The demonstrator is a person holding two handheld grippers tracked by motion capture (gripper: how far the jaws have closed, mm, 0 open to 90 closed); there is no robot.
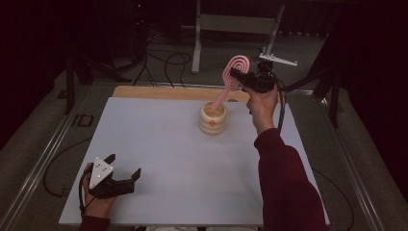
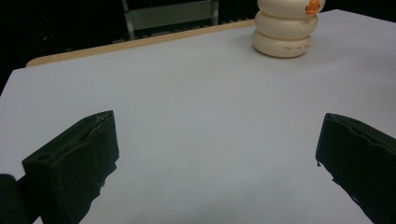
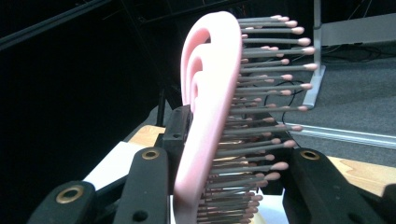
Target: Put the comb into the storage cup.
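Note:
A pink hairbrush stands tilted with its handle end down inside a cream ribbed cup at the back middle of the white table. My right gripper is shut on the brush head above the cup. In the right gripper view the hairbrush sits between the jaws, with its bristles pointing right. My left gripper rests open and holds nothing at the near left of the table. In the left gripper view, the cup stands far ahead of the left gripper.
A wooden strip runs along the table's far edge. Beyond it are a grey metal stand and cables on the floor. A metal rail borders the table's left side.

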